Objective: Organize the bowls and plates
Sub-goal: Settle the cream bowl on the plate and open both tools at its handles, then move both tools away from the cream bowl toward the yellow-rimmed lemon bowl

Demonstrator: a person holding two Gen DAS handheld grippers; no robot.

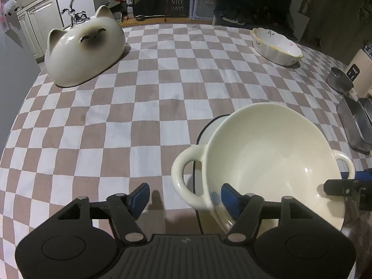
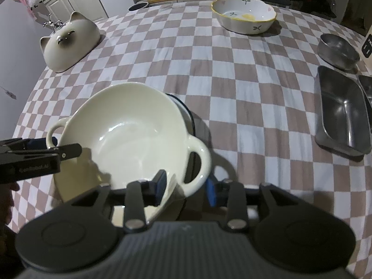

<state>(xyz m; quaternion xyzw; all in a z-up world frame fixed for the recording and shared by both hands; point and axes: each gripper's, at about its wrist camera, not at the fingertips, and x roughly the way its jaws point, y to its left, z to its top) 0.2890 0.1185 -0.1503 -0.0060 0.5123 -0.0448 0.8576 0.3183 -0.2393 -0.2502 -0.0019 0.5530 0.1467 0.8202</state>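
Observation:
A cream two-handled bowl [image 1: 267,153] sits tilted on a white plate with a dark rim [image 1: 209,127], near the front of the checkered table. My left gripper [image 1: 186,197] is open; its right finger is inside the bowl and its left finger outside, straddling the near rim beside the left handle. In the right wrist view my right gripper [image 2: 186,186] is partly closed around the bowl [image 2: 125,137] rim next to the right handle [image 2: 197,162], one pad inside and one outside. Whether the pads press the rim is unclear.
An upside-down cat-face bowl [image 1: 86,53] lies at the far left. A flowered bowl with a yellow rim [image 2: 244,16] stands at the far right. A round metal bowl [image 2: 337,51] and a rectangular metal tray [image 2: 341,111] are at the right edge.

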